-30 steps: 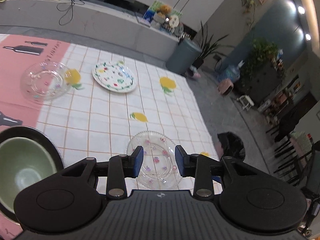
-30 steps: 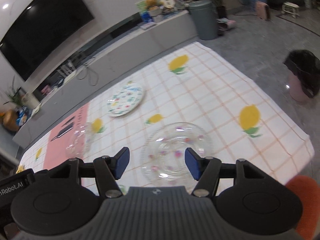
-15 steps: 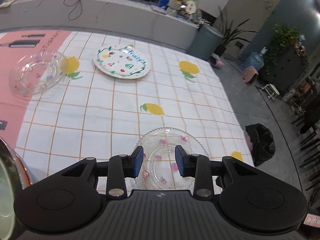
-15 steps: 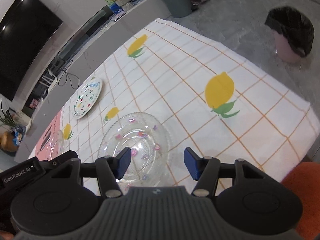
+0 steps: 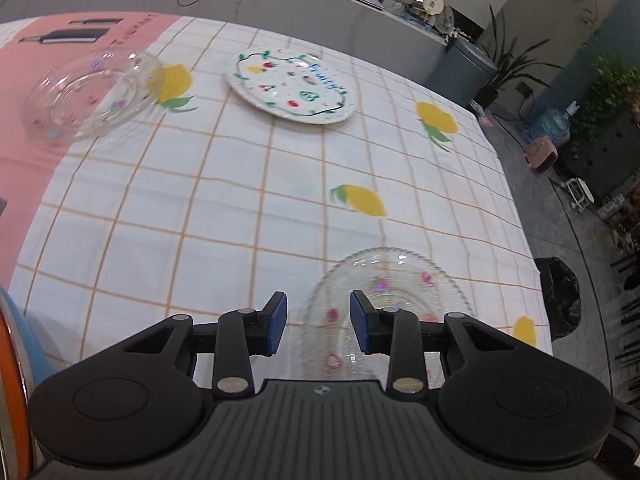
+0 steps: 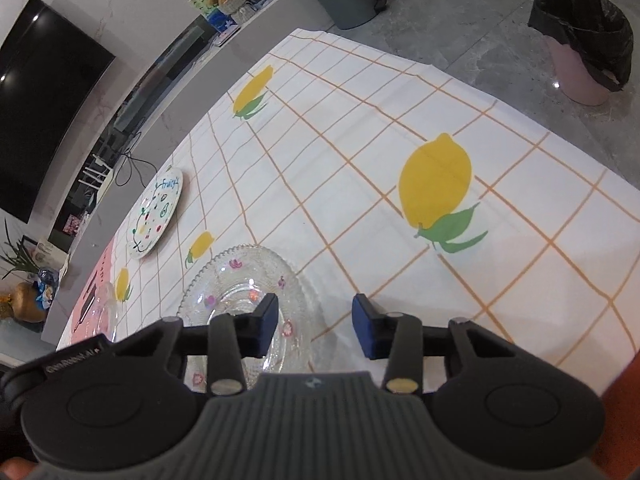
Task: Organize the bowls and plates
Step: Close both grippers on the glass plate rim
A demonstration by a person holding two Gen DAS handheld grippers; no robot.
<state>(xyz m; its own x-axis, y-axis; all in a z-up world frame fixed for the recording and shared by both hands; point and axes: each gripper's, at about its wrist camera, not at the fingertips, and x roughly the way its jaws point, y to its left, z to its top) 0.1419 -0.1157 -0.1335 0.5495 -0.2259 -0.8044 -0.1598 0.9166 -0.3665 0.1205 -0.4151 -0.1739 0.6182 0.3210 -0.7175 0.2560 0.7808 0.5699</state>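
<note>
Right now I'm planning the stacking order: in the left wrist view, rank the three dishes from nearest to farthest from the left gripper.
1. Clear flowered plate, just beyond the jaws, right.
2. Painted white plate, far centre.
3. Clear glass bowl, far left.

bare checked tablecloth [image 5: 224, 216] mid-table, glass plate [image 5: 384, 280] near, painted plate [image 5: 290, 88] far

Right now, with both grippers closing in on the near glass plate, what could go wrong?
Both grippers, left and right, crowd one glass plate; they might collide. The right one has just been narrowing, nothing pinched yet. The plate lies flat near the tablecloth edge, so a nudge could slide it off, or a thin rim grip might slip.
</note>
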